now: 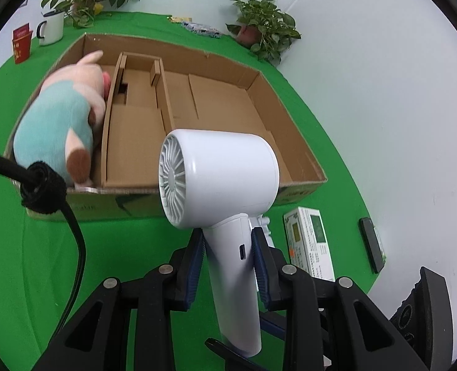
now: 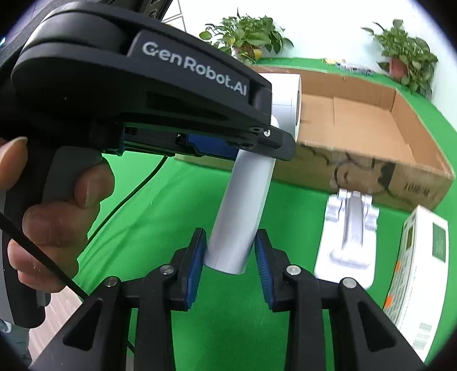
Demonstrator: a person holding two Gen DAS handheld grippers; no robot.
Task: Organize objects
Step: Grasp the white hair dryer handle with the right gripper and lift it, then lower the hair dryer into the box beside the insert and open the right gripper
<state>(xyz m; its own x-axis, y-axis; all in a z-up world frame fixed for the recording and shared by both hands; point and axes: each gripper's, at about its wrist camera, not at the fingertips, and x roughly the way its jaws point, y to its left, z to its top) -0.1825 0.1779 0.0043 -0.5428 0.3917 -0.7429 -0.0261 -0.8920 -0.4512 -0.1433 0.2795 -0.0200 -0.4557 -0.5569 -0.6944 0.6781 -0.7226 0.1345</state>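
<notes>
A white hair dryer [image 1: 219, 179] is held upright above the green table, just in front of the cardboard box [image 1: 290, 123]. My left gripper [image 1: 228, 241] is shut on its handle, below the round head. In the right wrist view the same hair dryer [image 2: 247, 204] hangs from the left gripper [image 2: 259, 142], and my right gripper [image 2: 230, 247] has its blue pads on either side of the handle's lower end, close to it but with a small gap showing. A pink and teal plush pig [image 1: 61, 114] lies in the box's left compartment.
The box has cardboard dividers [image 1: 135, 105]. A white dryer stand [image 2: 349, 232] and a white printed carton [image 1: 310, 241] lie on the green cloth right of the dryer. A black remote [image 1: 372, 244], a mug [image 1: 50, 27], a red box [image 1: 22, 44] and potted plants [image 1: 262, 27] sit at the edges.
</notes>
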